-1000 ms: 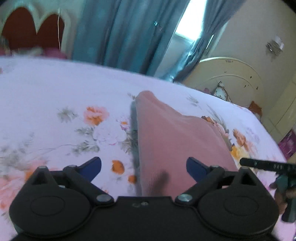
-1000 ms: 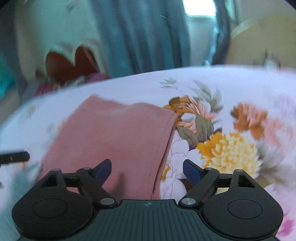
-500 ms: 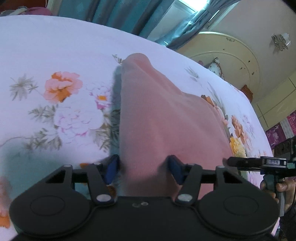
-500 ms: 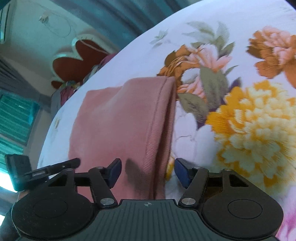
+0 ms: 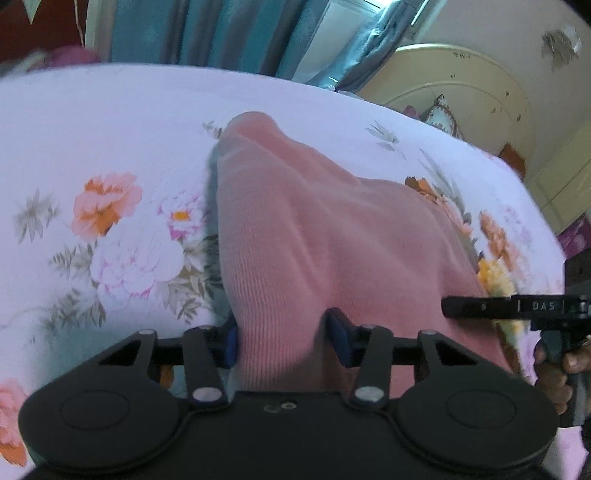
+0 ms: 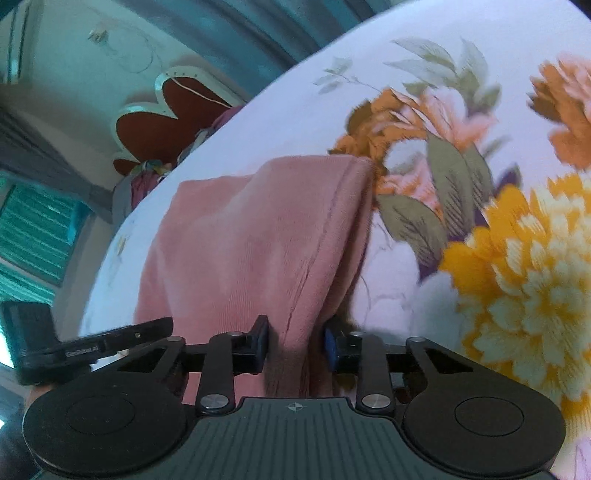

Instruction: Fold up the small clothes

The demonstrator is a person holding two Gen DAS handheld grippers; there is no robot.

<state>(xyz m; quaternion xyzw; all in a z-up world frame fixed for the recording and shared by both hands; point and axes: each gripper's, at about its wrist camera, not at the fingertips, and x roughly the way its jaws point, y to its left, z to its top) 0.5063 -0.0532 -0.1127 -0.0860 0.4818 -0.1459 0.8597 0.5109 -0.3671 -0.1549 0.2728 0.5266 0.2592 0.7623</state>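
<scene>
A pink knitted garment (image 5: 317, 236) lies folded lengthwise on a floral bedsheet (image 5: 110, 122). My left gripper (image 5: 284, 343) is shut on the garment's near left edge, with cloth bunched between its blue pads. In the right wrist view the same garment (image 6: 258, 236) shows, and my right gripper (image 6: 295, 343) is shut on its near right edge. The near end of the cloth is raised off the sheet at both grippers. The far end rests on the bed. The right gripper also shows at the right edge of the left wrist view (image 5: 517, 308).
The bedsheet (image 6: 498, 258) has large orange and yellow flowers. Blue curtains (image 5: 229, 33) and a cream headboard (image 5: 472, 96) stand beyond the bed. A red heart-shaped headboard (image 6: 166, 122) is at the far left.
Both grippers went from wide open to closed on the garment's near corners. The near edge of the cloth has lifted slightly off the sheet.
</scene>
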